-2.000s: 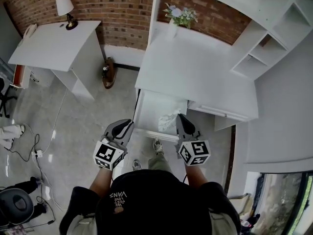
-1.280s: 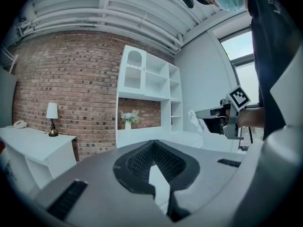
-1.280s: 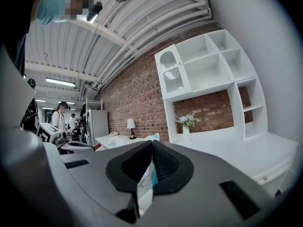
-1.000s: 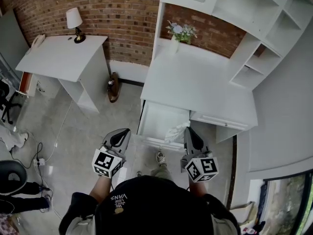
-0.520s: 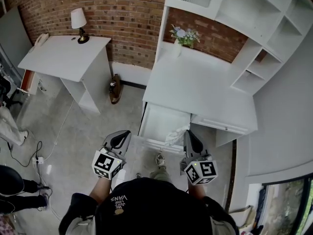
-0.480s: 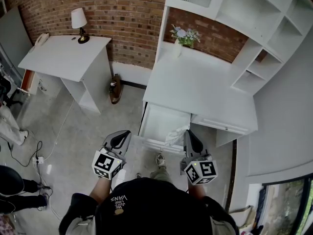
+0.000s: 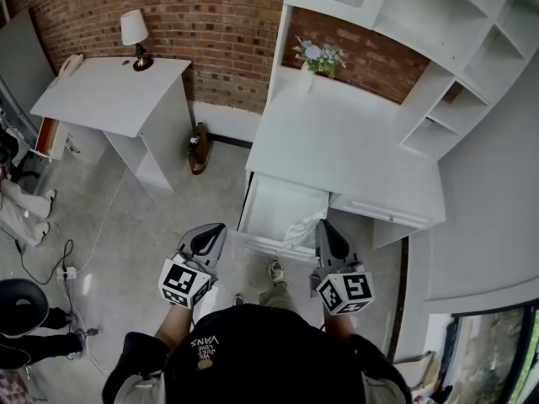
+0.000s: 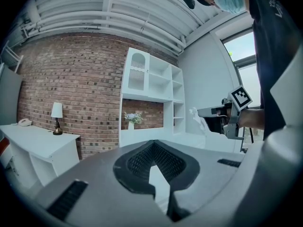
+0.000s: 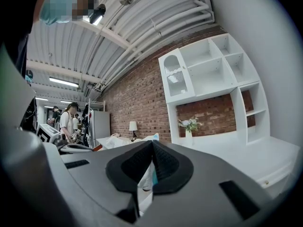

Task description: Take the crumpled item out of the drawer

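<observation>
**A:** Which way does the crumpled item [image 7: 301,228] lie?

**B:** In the head view its long axis slants from the tip of the right gripper [image 7: 323,225] toward the lower left. It crosses the front right corner of the open drawer [image 7: 271,199]. In the left gripper view it stands nearly upright, part above the jaw tips and part hanging below them.

**A:** And how does it look?

**B:** White, thin, creased and bunched, like paper or film. The right gripper view shows a small teal patch on it.

**A:** Who holds it?

**B:** The right gripper's jaws are clamped on it, with a white strip pinched between the pads. The left gripper [image 7: 214,229] has its jaws pressed together with nothing in them. It hangs over the floor [image 7: 152,217] at the drawer's lower left, well apart from the item.

**A:** What about edges and room?

**B:** The drawer juts from under the desk [image 7: 345,141] toward the bottom of the frame, and its front edge runs just beneath the item. The desk's front edge passes close by at the right gripper's upper right. A shoe [image 7: 273,271] sits just below the drawer front. Open floor spreads left as far as a small table [image 7: 101,91] in the upper left.
</observation>
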`<state>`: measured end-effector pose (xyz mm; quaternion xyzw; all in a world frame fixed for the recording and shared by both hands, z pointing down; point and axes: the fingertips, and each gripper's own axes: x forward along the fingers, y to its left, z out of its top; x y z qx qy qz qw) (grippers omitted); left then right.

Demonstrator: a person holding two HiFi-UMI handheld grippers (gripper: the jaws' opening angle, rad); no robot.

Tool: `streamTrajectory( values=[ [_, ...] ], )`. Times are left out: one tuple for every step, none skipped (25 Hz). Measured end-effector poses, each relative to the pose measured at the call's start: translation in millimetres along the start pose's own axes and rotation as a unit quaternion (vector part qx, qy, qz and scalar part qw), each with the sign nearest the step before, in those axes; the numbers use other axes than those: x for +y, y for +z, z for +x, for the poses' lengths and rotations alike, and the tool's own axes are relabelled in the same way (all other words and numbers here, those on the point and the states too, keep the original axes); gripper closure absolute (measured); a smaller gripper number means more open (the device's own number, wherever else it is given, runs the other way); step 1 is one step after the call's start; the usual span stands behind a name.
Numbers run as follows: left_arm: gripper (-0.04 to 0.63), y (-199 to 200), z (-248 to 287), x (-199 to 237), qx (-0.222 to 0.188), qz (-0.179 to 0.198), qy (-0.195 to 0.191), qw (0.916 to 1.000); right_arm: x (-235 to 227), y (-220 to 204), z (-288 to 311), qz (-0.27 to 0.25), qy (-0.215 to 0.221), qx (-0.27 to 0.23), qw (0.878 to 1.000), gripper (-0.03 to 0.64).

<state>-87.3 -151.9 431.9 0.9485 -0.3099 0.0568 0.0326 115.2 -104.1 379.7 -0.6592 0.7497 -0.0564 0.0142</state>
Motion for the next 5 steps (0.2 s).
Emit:
streamTrajectory(
  values=[
    [0.589, -0.3, 1.6, -0.4, 0.000, 0.000, -0.001, 1.0000, -1.3, -0.3, 0.9, 0.001, 0.000, 0.000, 1.000, 0.614],
    [0.589, -0.6, 3.7, -0.7, 0.000, -0.001, -0.001, 1.0000, -3.0, -0.8, 2.1, 0.002, 0.000, 0.001, 1.000, 0.614],
    [0.589, -0.8, 6.0, -0.9, 0.001, -0.001, -0.002, 1.0000, -4.9, -1.4, 3.5, 0.004, 0.001, 0.000, 1.000, 0.614],
    [0.589, -1.0, 8.3, -0.8, 0.000, -0.002, -0.002, 1.0000, -6.9, -2.0, 5.2, 0.005, 0.001, 0.000, 1.000, 0.614],
    [0.589, -1.1, 10.5, -0.6, 0.000, -0.002, -0.002, 1.0000, -8.7, -2.7, 6.9, 0.007, 0.002, 0.000, 1.000, 0.614]
  ],
)
